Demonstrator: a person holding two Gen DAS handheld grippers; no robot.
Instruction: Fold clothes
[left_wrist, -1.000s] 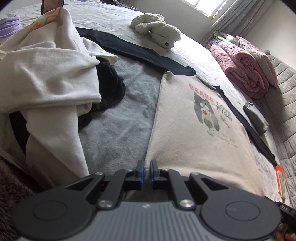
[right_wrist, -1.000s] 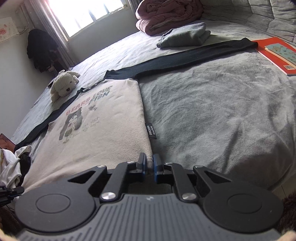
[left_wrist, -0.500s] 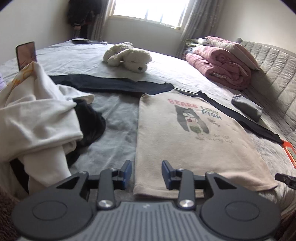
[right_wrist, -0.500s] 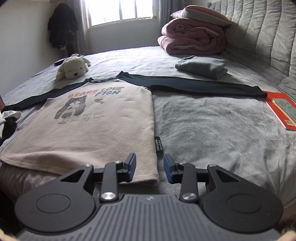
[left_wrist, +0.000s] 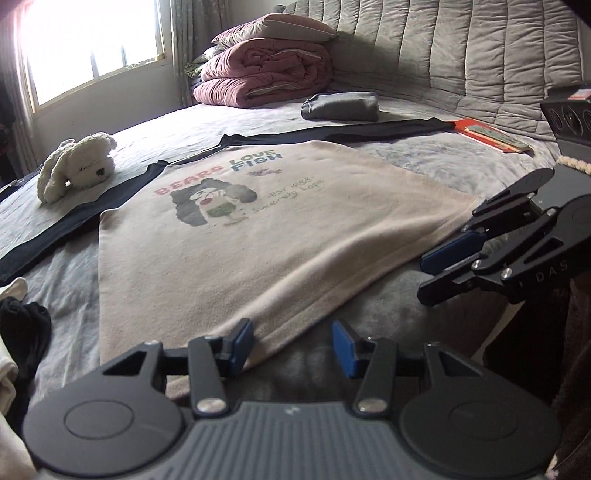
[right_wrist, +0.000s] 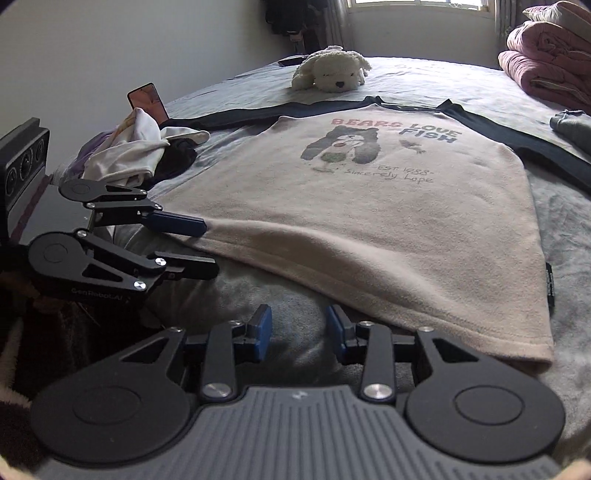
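Note:
A beige long-sleeved shirt (left_wrist: 258, 240) (right_wrist: 369, 221) with dark sleeves and a bear print lies flat, face up, on the grey bed (left_wrist: 424, 166). Its hem faces both grippers. My left gripper (left_wrist: 291, 343) is open at the hem, with one finger (left_wrist: 242, 341) over the cloth edge and the other over bare bedcover. From the right wrist view, the left gripper (right_wrist: 207, 247) sits by the hem's left corner. My right gripper (right_wrist: 297, 332) is open just short of the hem, holding nothing. In the left wrist view, the right gripper (left_wrist: 423, 278) is near the hem's right corner.
A white plush dog (left_wrist: 74, 162) (right_wrist: 332, 70) lies beyond the collar. A folded pink quilt (left_wrist: 266, 70), a folded grey garment (left_wrist: 341, 107) and a red book (left_wrist: 491, 136) are at the far right. A heap of white and black clothes (right_wrist: 136, 155) and a propped phone (right_wrist: 147, 101) are at the left.
Both grippers were shut on the hem corners one second ago. They have opened, let the shirt go, and swung inward along the hem toward each other.

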